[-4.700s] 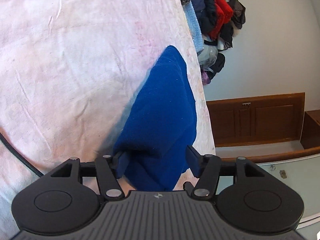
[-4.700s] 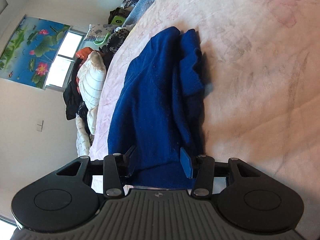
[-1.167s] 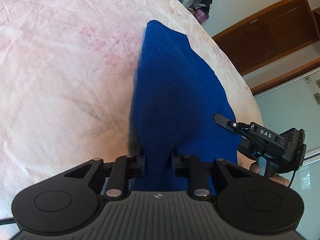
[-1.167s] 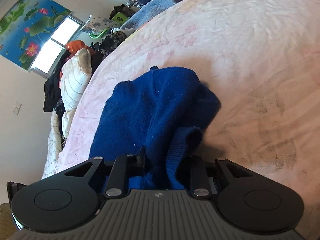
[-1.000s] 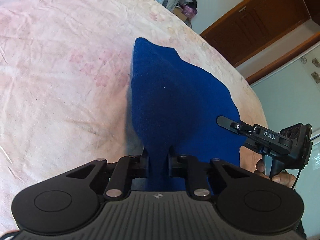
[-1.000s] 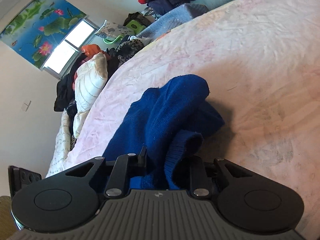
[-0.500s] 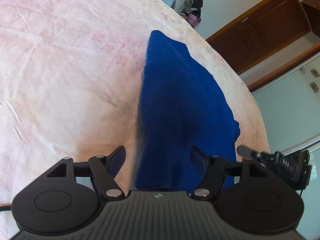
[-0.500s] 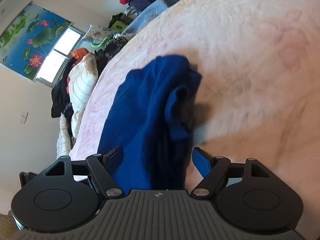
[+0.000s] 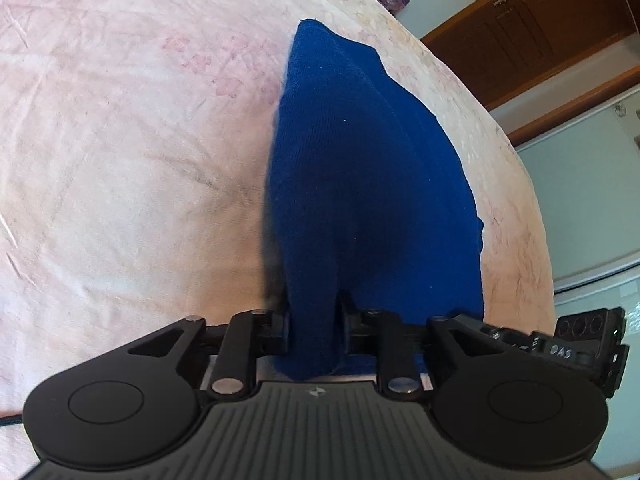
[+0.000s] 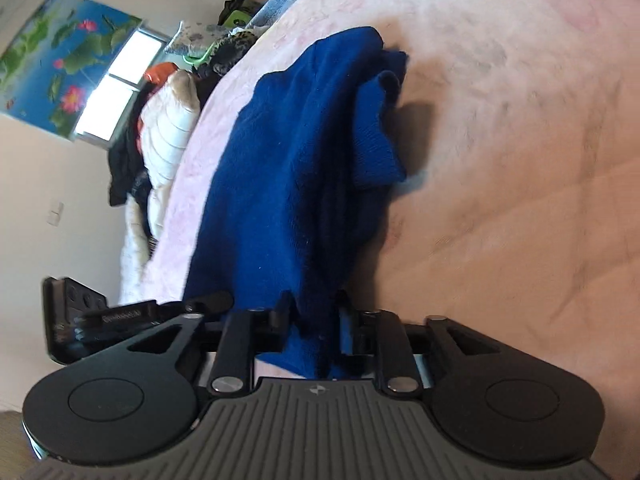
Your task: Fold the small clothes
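The fingers of the left gripper (image 9: 314,326) are closing on the near edge of the blue sweater (image 9: 360,184), a ridge of cloth pinched narrow between them. The fingers of the right gripper (image 10: 314,330) are likewise closing, with a bunched fold of the same sweater (image 10: 288,168) pressed between them. From both grips the garment runs away across the pale pink bedsheet (image 9: 120,140), lying mostly flat near the bed's edge, with a rumpled ribbed part folded over on one side in the right wrist view. Each gripper shows at the edge of the other's view, close by. Beyond the bed are a wooden cabinet (image 9: 532,20), a heap of clothes (image 10: 160,136) and a window (image 10: 116,88)
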{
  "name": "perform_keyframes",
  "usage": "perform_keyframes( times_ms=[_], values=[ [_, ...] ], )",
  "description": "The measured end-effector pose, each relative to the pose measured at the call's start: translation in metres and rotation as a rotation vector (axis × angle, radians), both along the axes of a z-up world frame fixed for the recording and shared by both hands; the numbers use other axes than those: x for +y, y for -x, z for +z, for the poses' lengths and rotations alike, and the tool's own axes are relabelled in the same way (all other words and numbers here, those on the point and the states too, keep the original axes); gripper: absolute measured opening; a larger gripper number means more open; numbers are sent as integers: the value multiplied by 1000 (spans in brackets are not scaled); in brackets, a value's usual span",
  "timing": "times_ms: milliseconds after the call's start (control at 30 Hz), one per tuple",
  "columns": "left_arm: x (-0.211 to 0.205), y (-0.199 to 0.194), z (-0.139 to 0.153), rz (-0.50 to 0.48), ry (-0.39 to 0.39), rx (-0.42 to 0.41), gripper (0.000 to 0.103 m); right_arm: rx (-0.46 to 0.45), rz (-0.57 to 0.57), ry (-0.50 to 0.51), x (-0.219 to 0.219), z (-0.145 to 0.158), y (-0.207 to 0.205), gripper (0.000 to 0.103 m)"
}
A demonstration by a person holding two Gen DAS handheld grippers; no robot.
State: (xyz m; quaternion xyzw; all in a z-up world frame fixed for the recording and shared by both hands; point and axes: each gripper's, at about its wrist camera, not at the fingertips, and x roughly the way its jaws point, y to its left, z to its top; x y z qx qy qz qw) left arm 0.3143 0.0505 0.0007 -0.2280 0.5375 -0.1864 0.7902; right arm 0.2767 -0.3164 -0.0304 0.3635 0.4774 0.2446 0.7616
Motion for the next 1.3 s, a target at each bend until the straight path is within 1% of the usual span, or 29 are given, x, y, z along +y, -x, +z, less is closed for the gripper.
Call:
perform_keyframes(
  times_ms=[33, 67, 100, 133, 167, 233, 300, 333, 400, 467, 500, 533, 567, 600, 633, 700, 767, 800, 833, 867, 900, 933, 967, 1000, 1033, 1100, 1167, 1233, 1300],
  values=[
    [4, 1, 7, -1, -23, -32, 40, -19, -5, -12, -5, 6, 1, 54],
    [6, 0, 16, 10, -60, -86, 57, -59, -34, -19, -13, 15, 2, 61],
    [10, -2, 25, 34, -94, -140, 67, -100, -73, -25, -22, 23, 1, 71],
    [13, -6, 32, 62, -107, -182, 81, -132, -108, -28, -32, 29, -3, 77],
    [17, -12, 37, 85, -98, -204, 81, -150, -142, -25, -40, 34, -9, 77],
    [18, -31, 39, 119, -58, -209, 81, -167, -188, -9, -52, 38, -34, 77],
    [9, -44, 41, 152, -75, -219, 81, -156, -209, 33, -52, 37, -65, 75],
    [-1, -46, 44, 152, -97, -256, 81, -150, -208, 59, -47, 35, -82, 72],
    [-23, -44, 50, 102, -131, -333, 81, -134, -223, 112, -38, 32, -111, 71],
    [-53, -39, 53, 6, -183, -412, 81, -157, -215, 141, -27, 33, -132, 70],
    [-68, -39, 52, -40, -217, -436, 81, -170, -201, 185, -18, 33, -141, 70],
    [-82, -39, 46, -83, -254, -445, 81, -167, -188, 229, -10, 32, -150, 67],
    [-90, -40, 40, -111, -288, -437, 81, -154, -167, 261, -3, 28, -159, 59],
    [-97, -41, 29, -129, -326, -417, 81, -143, -134, 265, 4, 23, -165, 21],
    [-100, -43, 21, -140, -361, -404, 81, -126, -91, 269, 12, 16, -171, 15],
    [-102, -42, 17, -157, -381, -427, 81, -173, -77, 291, 19, 22, -168, 14],
    [-101, -40, 15, -161, -378, -426, 81, -208, -99, 281, 12, 29, -162, 9],
    [-101, -40, 13, -163, -376, -427, 81, -194, -123, 281, 3, 26, -162, 7],
    [-101, -40, 11, -161, -376, -431, 83, -160, -139, 302, -4, 17, -164, 8],
    [-102, -40, 10, -163, -381, -436, 85, -143, -137, 280, -8, 8, -164, 8],
    [-104, -41, 9, -165, -392, -442, 85, -143, -150, 236, -13, 5, -161, 13],
    [-104, -38, 11, -159, -395, -447, 85, -140, -174, 204, -17, 6, -156, 21],
    [-102, -35, 13, -150, -390, -452, 85, -139, -207, 173, -21, 9, -150, 26],
    [-98, -29, 18, -135, -382, -459, 85, -149, -243, 138, -26, 14, -141, 40],
    [-91, -22, 23, -114, -367, -470, 85, -168, -260, 103, -32, 18, -129, 56],
    [-70, -8, 33, -62, -319, -480, 85, -194, -253, 51, -40, 25, -101, 76],
    [-47, 1, 34, -16, -268, -439, 85, -189, -186, 53, -40, 26, -74, 78],
    [-25, 5, 26, 35, -214, -357, 85, -176, -142, 81, -39, 25, -46, 78],
    [-7, 9, 14, 80, -134, -261, 85, -136, -117, 58, -38, 17, -27, 78]
  ],
)
